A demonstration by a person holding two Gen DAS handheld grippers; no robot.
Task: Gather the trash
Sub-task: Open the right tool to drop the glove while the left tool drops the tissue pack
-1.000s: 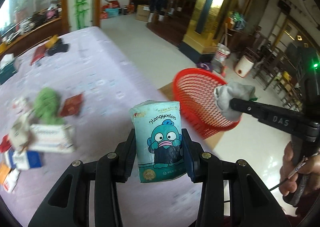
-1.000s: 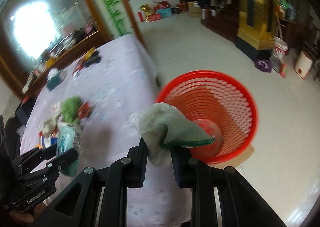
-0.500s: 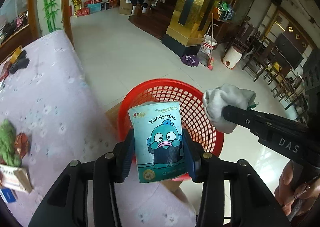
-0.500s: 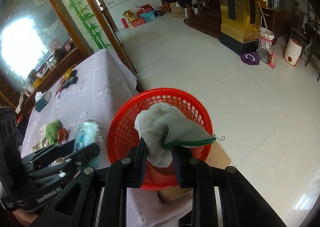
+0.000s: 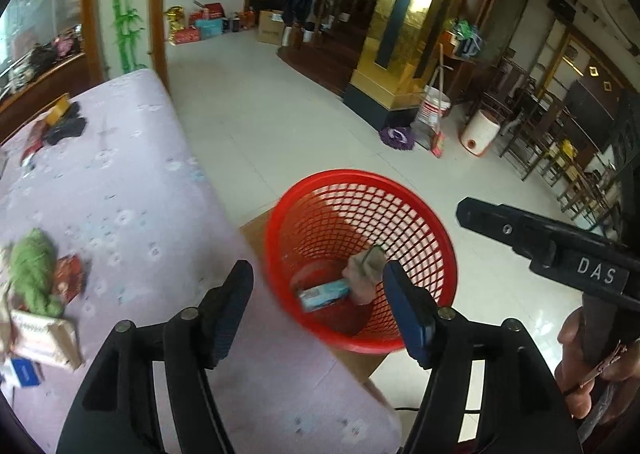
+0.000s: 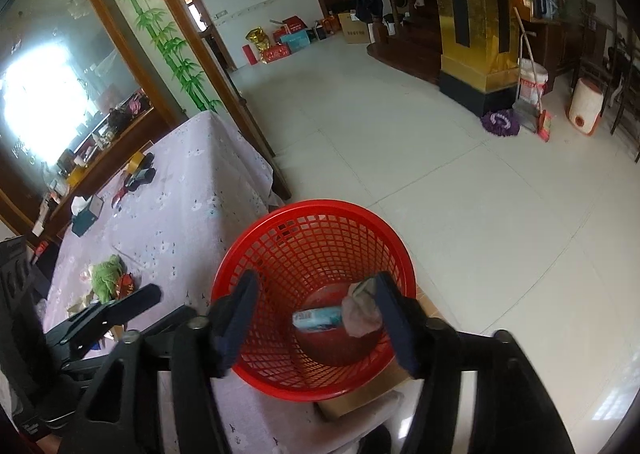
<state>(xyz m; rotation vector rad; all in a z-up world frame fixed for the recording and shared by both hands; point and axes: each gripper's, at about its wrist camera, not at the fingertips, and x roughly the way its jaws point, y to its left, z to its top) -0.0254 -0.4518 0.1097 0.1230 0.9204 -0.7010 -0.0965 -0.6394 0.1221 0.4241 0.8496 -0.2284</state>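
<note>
A red mesh basket (image 5: 400,214) stands beside the table's edge. At its bottom lie a light-blue tissue pack (image 5: 324,294) and a grey cloth with a green hem (image 5: 364,274). My left gripper (image 5: 317,267) hangs over the basket, its jaws opening with nothing between the pads. My right gripper (image 6: 317,278) is also above the basket (image 6: 320,206), jaws opening and empty. Far below it lie the pack (image 6: 318,318) and the cloth (image 6: 360,310). One right finger (image 5: 520,230) reaches in from the right of the left wrist view.
The table has a lilac flowered cloth (image 5: 120,194). On it lie a green crumpled lump (image 5: 34,270), a red wrapper (image 5: 70,278), small boxes (image 5: 40,338) and dark items (image 5: 64,126) farther off. A cardboard box (image 5: 256,230) sits under the basket. Pale tiled floor (image 6: 440,174) lies beyond.
Both grippers swung from the table to above the basket and opened. The tissue pack left the left gripper and the cloth left the right; both now lie in the basket.
</note>
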